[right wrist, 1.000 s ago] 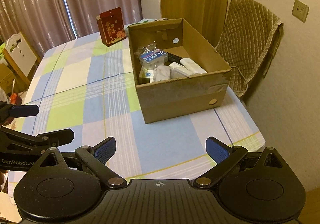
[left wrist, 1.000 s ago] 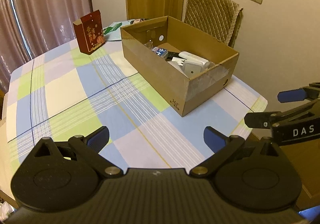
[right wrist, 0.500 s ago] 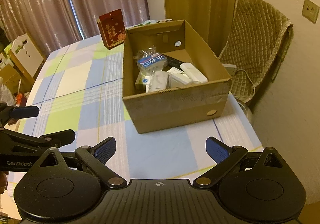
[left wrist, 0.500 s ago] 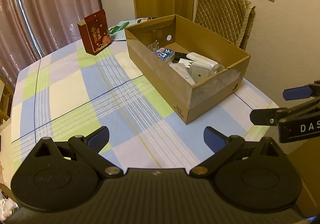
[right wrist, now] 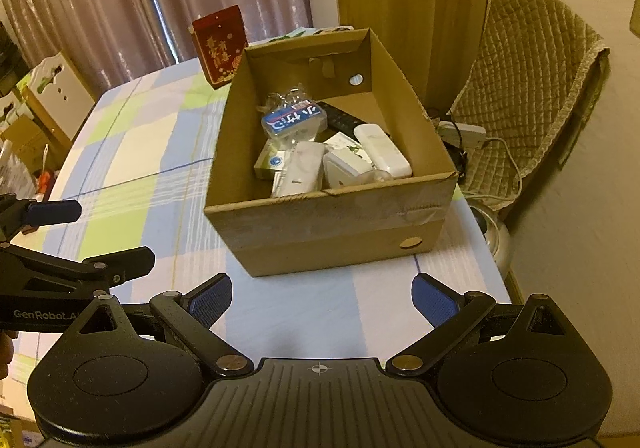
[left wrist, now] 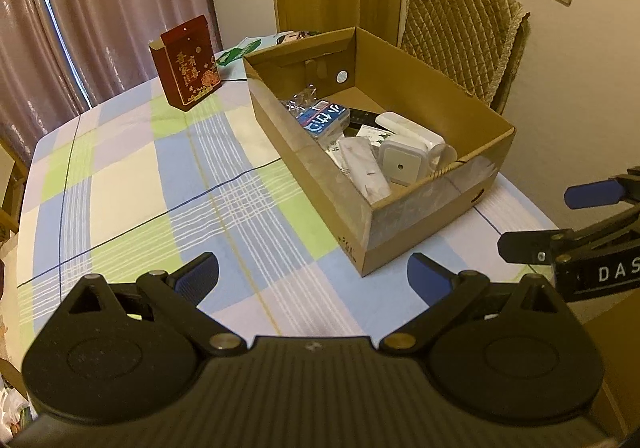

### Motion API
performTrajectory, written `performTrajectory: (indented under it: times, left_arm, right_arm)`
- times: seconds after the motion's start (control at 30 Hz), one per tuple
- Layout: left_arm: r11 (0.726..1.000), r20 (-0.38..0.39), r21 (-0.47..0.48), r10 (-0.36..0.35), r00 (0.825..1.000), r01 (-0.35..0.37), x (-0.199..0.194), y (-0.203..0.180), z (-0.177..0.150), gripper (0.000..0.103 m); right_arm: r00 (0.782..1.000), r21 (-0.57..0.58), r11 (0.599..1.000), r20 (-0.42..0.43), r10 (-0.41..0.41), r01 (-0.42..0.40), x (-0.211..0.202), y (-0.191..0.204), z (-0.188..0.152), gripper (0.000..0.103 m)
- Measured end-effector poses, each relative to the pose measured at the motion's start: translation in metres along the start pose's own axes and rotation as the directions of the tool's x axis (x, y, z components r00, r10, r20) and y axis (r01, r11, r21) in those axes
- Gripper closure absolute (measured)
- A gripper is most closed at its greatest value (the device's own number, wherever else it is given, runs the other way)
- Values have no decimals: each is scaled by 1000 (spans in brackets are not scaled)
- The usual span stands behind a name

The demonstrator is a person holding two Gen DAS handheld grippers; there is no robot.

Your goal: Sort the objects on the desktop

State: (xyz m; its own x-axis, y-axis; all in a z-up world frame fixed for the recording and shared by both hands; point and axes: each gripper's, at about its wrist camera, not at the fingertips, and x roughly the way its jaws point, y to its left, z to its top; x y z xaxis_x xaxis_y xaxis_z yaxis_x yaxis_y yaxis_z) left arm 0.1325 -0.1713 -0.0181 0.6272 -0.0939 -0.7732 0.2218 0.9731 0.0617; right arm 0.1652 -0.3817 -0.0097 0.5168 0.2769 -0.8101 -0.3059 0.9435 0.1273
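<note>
both grippers hang over the near table edge, empty. left gripper (left wrist: 312,272) jaws spread wide, nothing between the pads. right gripper (right wrist: 322,298) same, wide, nothing held. they sit side by side: the right one shows at the right edge of the left view, the left one at the left edge of the right view.

under and ahead of both: checked tablecloth (left wrist: 132,183), bare on the near stretch.

next out, open cardboard box (right wrist: 332,236), straight ahead of the right gripper, ahead and right of the left one. near wall taped. the sorted stuff is inside it: white square unit (left wrist: 402,163) and white flat packs at the near end, long white block (right wrist: 382,149) on the right, blue-lidded case (right wrist: 294,119) mid, black remote (right wrist: 342,117) and a clear bag behind.

past the box, far left: red carton (left wrist: 187,63), upright on the cloth, apart from the box. green papers behind it.

beyond the table: quilted chair (right wrist: 528,87) on the right, curtains on the left.
</note>
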Motion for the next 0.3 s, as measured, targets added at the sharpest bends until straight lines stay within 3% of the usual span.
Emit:
performTrajectory:
  times: [0.3]
  left_arm:
    - [999,-1,-12,30,1000,-30,16,-16,12,5]
  right_arm:
    - [999,-16,1000,-33,23,-23,15,-23,8,4]
